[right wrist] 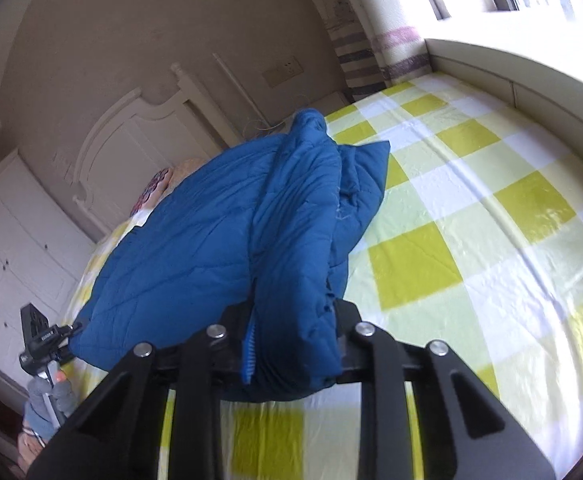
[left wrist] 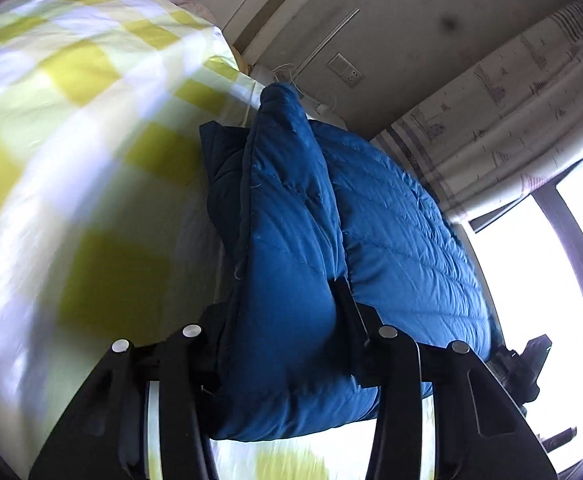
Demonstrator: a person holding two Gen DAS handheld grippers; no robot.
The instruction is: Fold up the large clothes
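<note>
Your blue quilted jacket [right wrist: 219, 248] hangs bunched and partly doubled over above the yellow-checked bed sheet [right wrist: 471, 208], lifted between your two tools. Your left gripper [left wrist: 279, 336] pinches a thick fold of it; your right gripper [right wrist: 291, 320] clamps the zipper edge. It looks mid-fold: you have yet to lay it flat and square it up.

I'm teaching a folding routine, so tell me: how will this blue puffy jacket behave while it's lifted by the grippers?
The blue quilted jacket probably flops: it drapes and bunches between the left hand-held gripper and right hand-held gripper. Its puffy quilting suggests it is light for its bulk. The smooth shell may slip.
</note>
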